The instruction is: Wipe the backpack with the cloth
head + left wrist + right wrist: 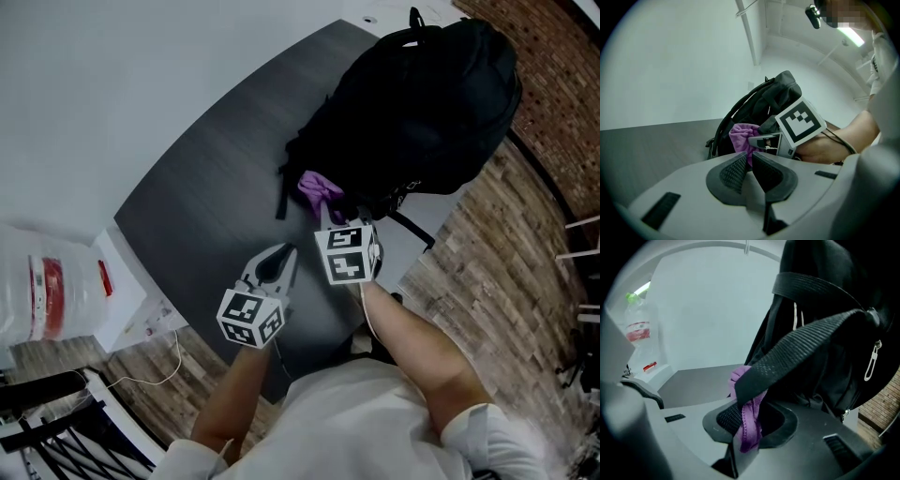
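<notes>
Now the right gripper [750,416] pinches the purple cloth [319,187] by the backpack [422,103], so rub softly; the left gripper [750,164] is closed, empty.

my l gripper [749,158] sits low, jaws together, nothing in them; r gripper [751,406] just ahead, jaws clamped on purple cloth [749,426].

The head view looks steeply down on the bench [206,197]. The left gripper view and right gripper view sit low, close to the backpack [422,103], which all three show.
</notes>
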`<action>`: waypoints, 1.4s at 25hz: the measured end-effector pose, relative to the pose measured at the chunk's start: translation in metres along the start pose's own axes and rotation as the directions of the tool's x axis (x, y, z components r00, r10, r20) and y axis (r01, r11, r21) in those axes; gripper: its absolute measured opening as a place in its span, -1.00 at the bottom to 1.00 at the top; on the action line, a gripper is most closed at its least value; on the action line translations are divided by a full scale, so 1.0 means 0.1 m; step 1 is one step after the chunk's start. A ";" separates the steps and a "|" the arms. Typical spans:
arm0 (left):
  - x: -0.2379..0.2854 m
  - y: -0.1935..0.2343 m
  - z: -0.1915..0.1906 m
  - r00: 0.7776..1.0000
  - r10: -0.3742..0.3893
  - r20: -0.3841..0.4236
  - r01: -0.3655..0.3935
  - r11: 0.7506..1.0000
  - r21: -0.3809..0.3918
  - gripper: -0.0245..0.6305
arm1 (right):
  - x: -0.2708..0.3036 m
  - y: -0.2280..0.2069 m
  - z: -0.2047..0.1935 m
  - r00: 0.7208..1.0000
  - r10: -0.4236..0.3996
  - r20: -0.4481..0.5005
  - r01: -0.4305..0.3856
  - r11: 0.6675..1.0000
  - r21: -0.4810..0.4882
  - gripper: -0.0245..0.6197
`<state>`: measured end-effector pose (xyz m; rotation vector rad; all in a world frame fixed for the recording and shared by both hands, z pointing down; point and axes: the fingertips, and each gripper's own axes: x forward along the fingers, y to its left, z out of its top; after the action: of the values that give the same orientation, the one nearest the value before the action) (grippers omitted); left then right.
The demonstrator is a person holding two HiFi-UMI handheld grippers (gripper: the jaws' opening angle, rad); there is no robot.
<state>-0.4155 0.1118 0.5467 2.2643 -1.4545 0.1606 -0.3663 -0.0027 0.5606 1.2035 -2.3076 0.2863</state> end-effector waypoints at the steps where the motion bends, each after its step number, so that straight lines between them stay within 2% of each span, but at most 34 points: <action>1: 0.01 -0.01 -0.01 1.000 -0.003 -0.002 0.003 1.000 -0.003 -0.88 | -0.01 -0.04 -0.03 1.000 -0.006 -0.003 0.006 1.000 -0.002 -0.69; 10: 0.17 -0.16 0.00 0.999 -0.042 -0.017 0.042 0.999 0.004 -0.88 | -0.15 -0.28 -0.23 0.999 -0.043 -0.012 0.043 0.999 -0.012 -0.69; 21: 0.28 -0.32 -0.03 0.996 -0.077 -0.037 0.078 0.997 0.017 -0.88 | -0.35 -0.66 -0.49 0.992 -0.121 -0.036 0.123 0.991 0.052 -0.69; 35: 0.41 -0.50 -0.06 0.991 -0.122 -0.050 0.123 0.992 0.019 -0.88 | -0.60 -1.04 -0.79 0.977 -0.198 -0.083 0.203 0.977 0.066 -0.69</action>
<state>-0.3527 0.0975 0.5508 2.3423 -1.2907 0.1936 -0.2265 0.0110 0.5903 1.4255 -2.1069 0.3413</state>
